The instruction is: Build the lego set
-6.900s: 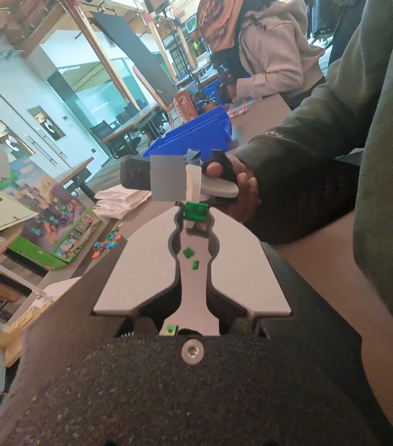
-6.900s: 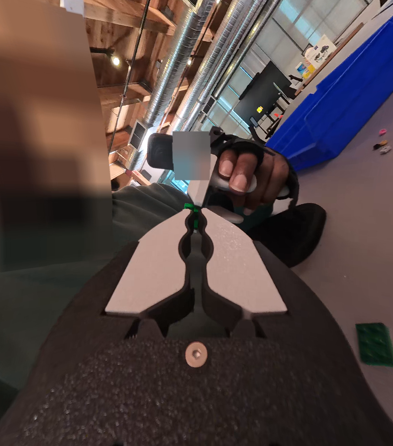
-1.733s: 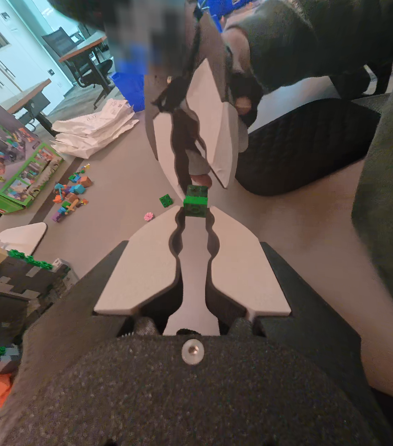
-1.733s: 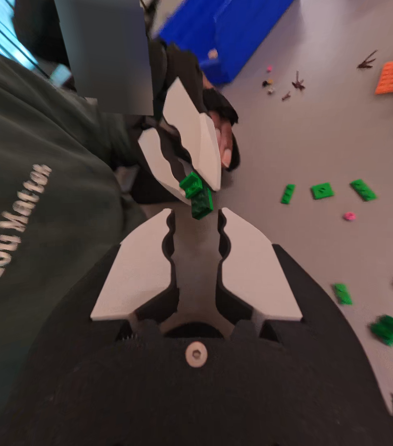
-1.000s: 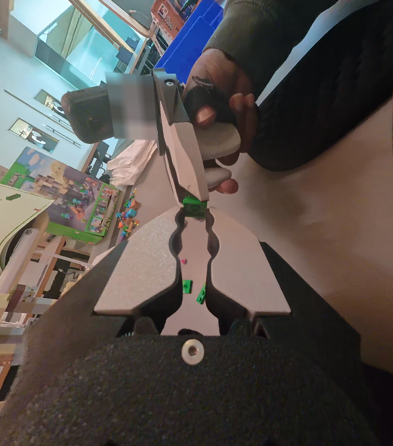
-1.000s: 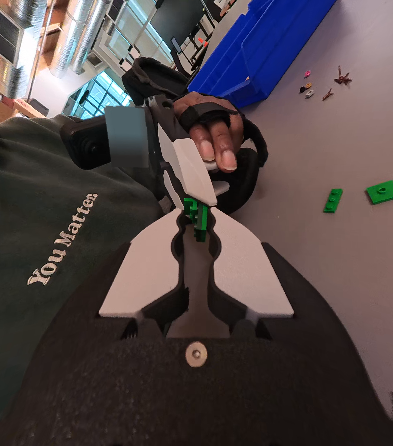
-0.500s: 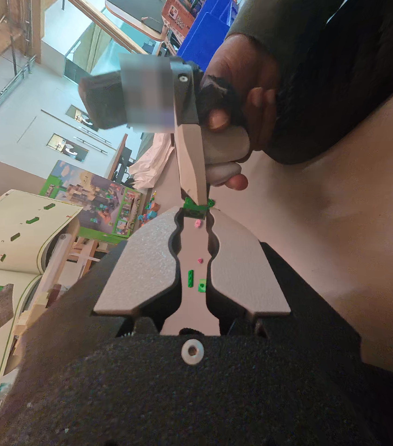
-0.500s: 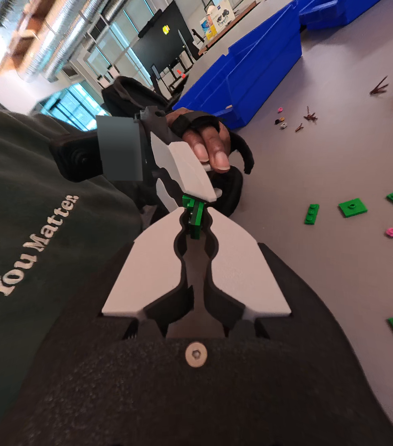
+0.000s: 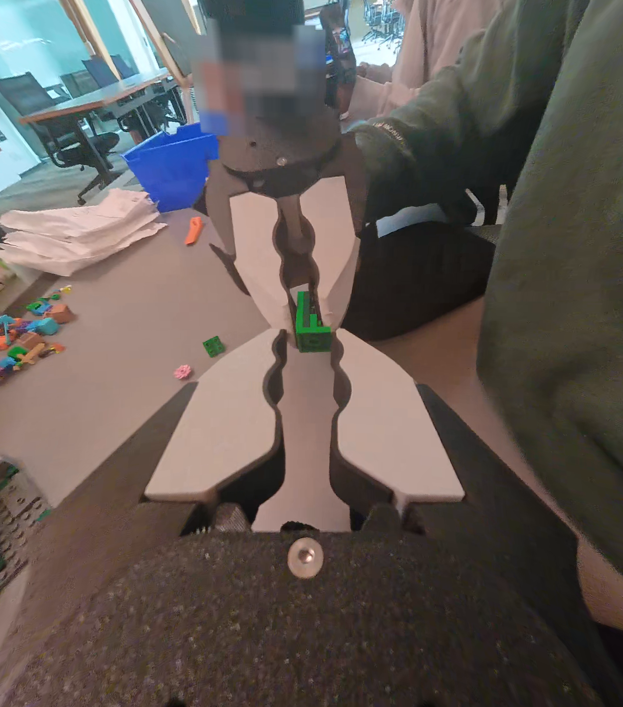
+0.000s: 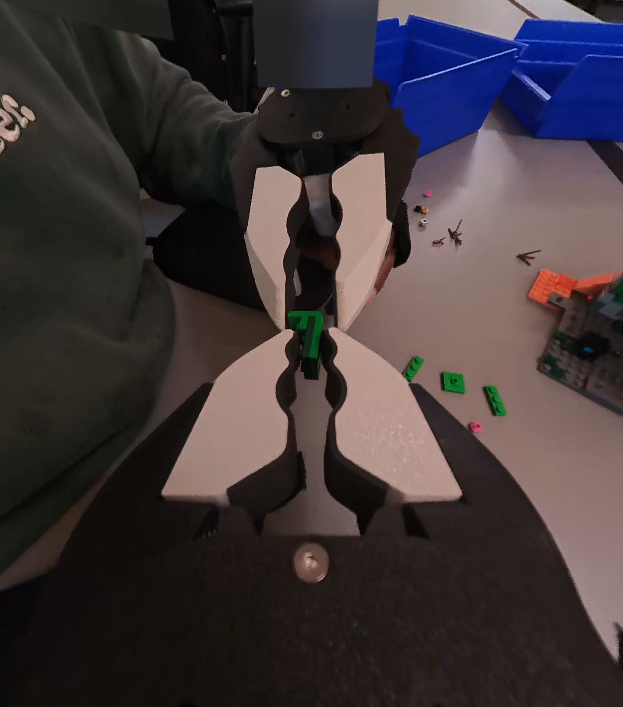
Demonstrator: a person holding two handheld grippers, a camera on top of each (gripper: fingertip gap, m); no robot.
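Observation:
My left gripper [image 9: 308, 336] is shut on a small green brick [image 9: 313, 338] at its fingertips. My right gripper [image 10: 309, 336] faces it tip to tip and is shut on a thin stack of green plates [image 10: 310, 354]. The brick and the plates press together as one green cluster, held in the air above the grey table [image 9: 118, 382]. The right gripper also shows in the left wrist view [image 9: 311, 317], coming in from above. The left gripper shows in the right wrist view [image 10: 311, 321]. The joint between the pieces is partly hidden by the fingers.
A part-built grey, green and orange model [image 10: 608, 344] stands at the right. Loose green plates [image 10: 453, 382] and a pink piece [image 10: 475, 427] lie beside it. Blue bins [image 10: 455, 76] stand behind. Coloured loose pieces [image 9: 27, 336], white paper [image 9: 80, 229] and an orange tool [image 9: 193, 235] lie left. The tips of both grippers are at nearly the same place.
Both grippers have turned and tilted down toward the table and now meet flat, tip to tip. The right gripper, open 1.7 s ago, is closed on the green plates. The left kept its brick.

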